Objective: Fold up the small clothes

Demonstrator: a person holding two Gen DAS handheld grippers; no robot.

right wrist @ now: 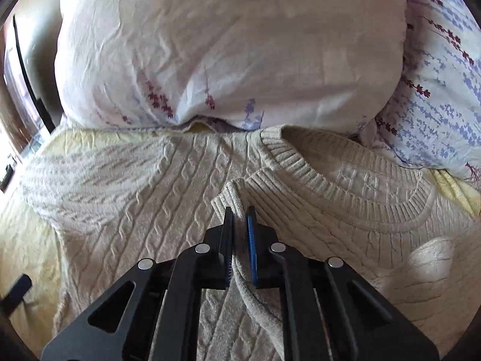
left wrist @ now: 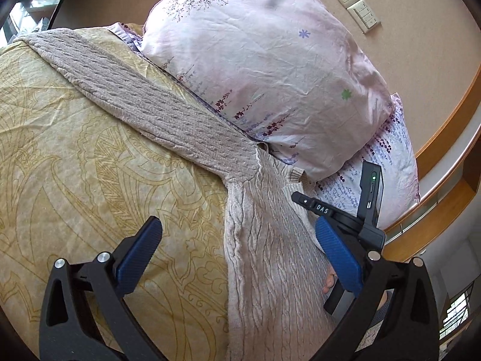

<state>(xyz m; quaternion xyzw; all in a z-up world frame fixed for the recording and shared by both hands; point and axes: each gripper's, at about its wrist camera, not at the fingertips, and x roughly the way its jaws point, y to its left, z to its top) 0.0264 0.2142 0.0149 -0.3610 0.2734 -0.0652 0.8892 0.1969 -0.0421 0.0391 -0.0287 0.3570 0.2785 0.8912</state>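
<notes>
Right at your lens, your right gripper (right wrist: 240, 210) is pinched tight on a ribbed fold of the cream cable-knit sweater (right wrist: 345, 177), just below its collar. Your left gripper (left wrist: 237, 234) hangs wide open, holding nothing, over the sweater spread across the yellow bedspread (left wrist: 75, 150), against the floral pillow (left wrist: 270, 60).

My left gripper (left wrist: 237, 240) is black plastic arms with round silver screws and ribbed blue pads (left wrist: 141, 255), plus a black box at 3 o'clock showing a green light and "DAS" lettering. My right gripper (right wrist: 240, 213) has the same look: black frame, four silver screws, thin blue pads (right wrist: 251, 240).
</notes>
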